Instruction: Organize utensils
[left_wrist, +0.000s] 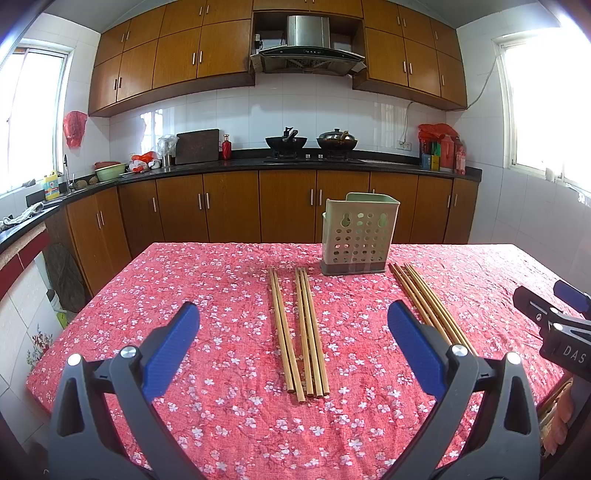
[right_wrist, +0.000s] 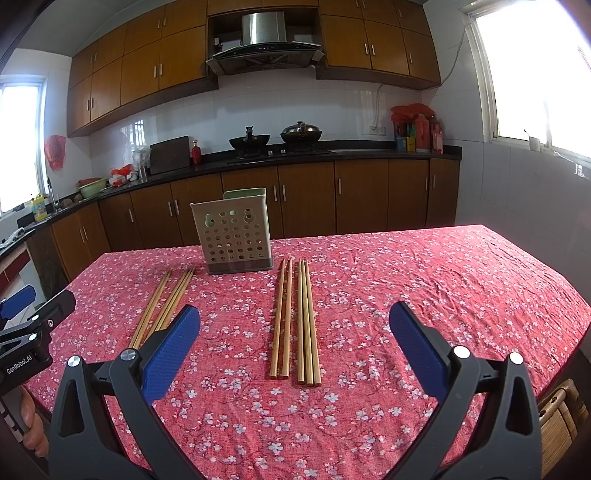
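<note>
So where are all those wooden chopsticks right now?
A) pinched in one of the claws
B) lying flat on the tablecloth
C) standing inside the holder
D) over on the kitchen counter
B: the chopsticks lie in groups on the red floral tablecloth beside the perforated holder; both claws are open and hold nothing.

left gripper fingers apart, right gripper likewise

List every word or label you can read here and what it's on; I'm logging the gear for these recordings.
"DAS": on the right gripper body, cut off at the frame edge.
"GenRobot.AI": on the left gripper body.
Labels on the yellow bottle by the sink and the red bottles on the counter are too small to read.
</note>
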